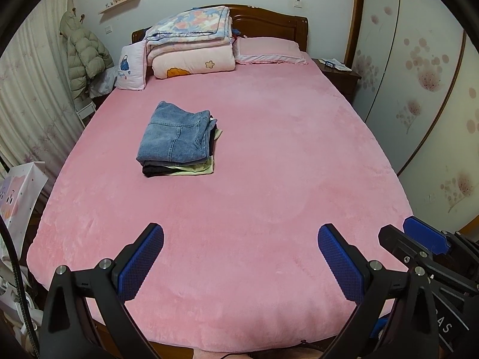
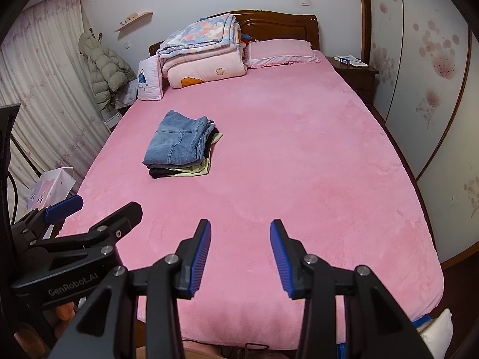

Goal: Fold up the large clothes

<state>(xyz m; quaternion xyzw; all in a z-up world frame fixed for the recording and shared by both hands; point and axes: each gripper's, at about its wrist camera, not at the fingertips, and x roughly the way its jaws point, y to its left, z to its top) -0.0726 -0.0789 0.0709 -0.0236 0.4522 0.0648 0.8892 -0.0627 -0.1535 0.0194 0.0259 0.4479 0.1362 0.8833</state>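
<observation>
Both hand-held grippers hung over the foot of the bed (image 1: 269, 155), and neither one had anything in it. Left hand-held gripper (image 1: 241, 239) stood with its jaws spread wide, blue pads facing each other across bare pink cover; right hand-held gripper (image 2: 241, 233) was parted too, though less widely, and it also held nothing.

And the clothes? Up the bed and off to the left of both tools sat the folded pile (image 1: 179, 140), blue jeans (image 2: 179, 140) on top, a dark garment and a pale green one peeking out beneath. It lay well apart from either set of fingers, roughly midway up the mattress, with the quilts (image 1: 191, 42) and pillow (image 1: 269, 49) stacked beyond it at the headboard.

So which hand was nearer? The left, by my reading (the pile sat left of centre in both views, and the left tool was the one on that side). The pile's long axis ran roughly along the bed, near end pointing back towards the grippers and leaning slightly left.

No unfolded garment showed anywhere on the cover, so any reach from this stance would go forward and leftward, and the left hand would have had the shorter trip.
</observation>
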